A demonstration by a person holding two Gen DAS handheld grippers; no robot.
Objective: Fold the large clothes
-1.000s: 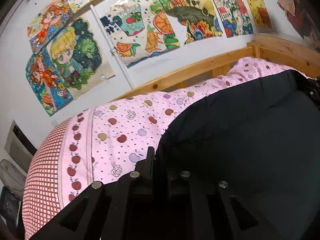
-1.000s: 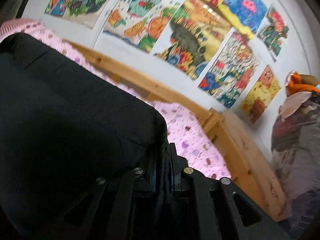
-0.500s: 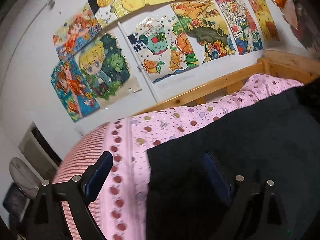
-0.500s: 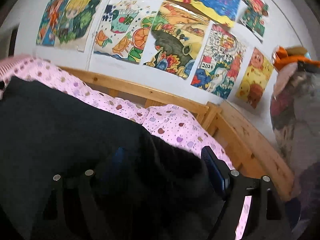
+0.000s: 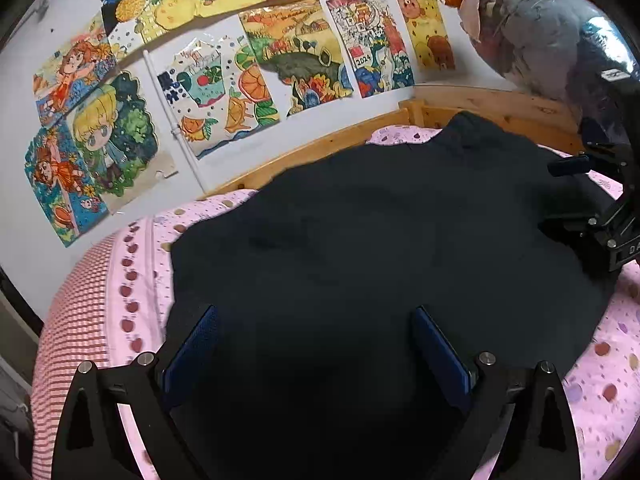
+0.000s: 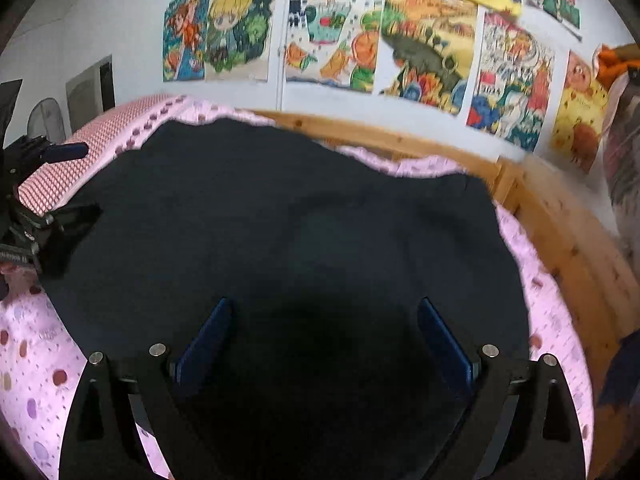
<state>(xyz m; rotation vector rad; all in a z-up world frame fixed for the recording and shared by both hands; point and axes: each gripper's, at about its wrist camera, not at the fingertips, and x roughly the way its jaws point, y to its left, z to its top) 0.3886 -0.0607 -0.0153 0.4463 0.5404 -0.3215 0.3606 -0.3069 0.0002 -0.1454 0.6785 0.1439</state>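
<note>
Garment (image 5: 360, 248) (one, black) under two opening grippers, left gripper (image 5: 316, 344) and right gripper (image 6: 324, 336).

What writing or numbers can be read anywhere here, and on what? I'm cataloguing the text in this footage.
"2024": on a white tag in the unicorn drawing taped to the wall.
"DA", cut off by the picture's edge: on the right gripper's black body.
Blue hand-painted characters on the drink-cup drawing: too unclear to read.
A white label on the shiny bag at upper right: too small to read.
The dark garment: no text shows.
</note>
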